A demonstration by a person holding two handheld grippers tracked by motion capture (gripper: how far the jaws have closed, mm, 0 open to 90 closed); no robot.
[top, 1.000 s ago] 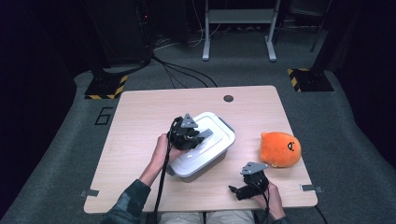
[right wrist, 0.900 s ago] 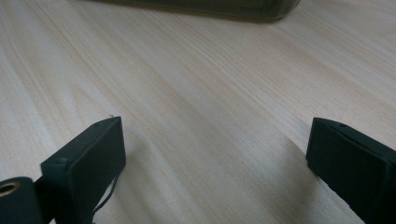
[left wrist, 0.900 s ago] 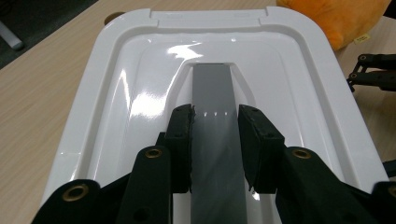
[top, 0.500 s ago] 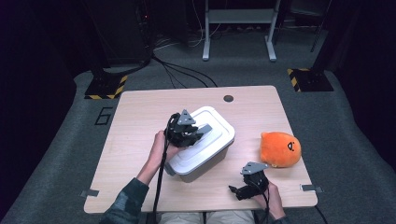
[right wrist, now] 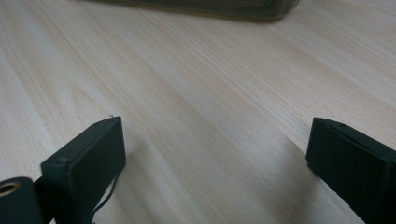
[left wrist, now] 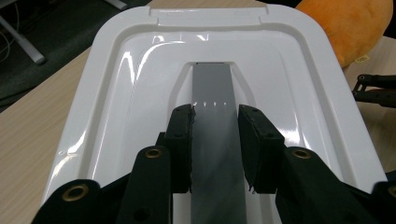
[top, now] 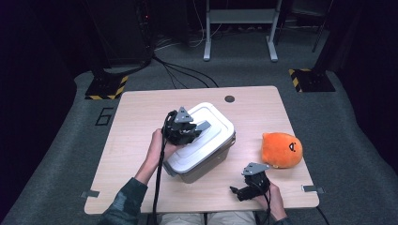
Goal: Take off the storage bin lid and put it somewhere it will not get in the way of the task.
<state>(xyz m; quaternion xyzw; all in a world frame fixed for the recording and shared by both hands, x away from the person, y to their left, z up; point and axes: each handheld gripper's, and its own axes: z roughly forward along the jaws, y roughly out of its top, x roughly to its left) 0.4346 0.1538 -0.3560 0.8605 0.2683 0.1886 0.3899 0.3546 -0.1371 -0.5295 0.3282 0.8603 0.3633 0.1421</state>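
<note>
A white-lidded storage box (top: 202, 143) sits near the middle of the wooden table (top: 141, 108), turned at an angle. Down the centre of its lid (left wrist: 126, 84) runs a grey handle strip (left wrist: 212, 88), and the left gripper (left wrist: 215, 149) has its two black jaws closed against either side of that strip, gripping it. In the high view the left gripper (top: 185, 131) sits on top of the lid, toward the box's left end. No brand or label can be read on the lid; a few small pale marks on the strip are too tiny to make out.

To the right of the box lies an orange plush toy (top: 280, 149), apart from it. In front of the box, near the table's edge, the right gripper (top: 240, 191) rests low over bare wood with its jaws spread wide and holding nothing. Left of the table, a "6" (top: 105, 116) is marked on the grey floor.
</note>
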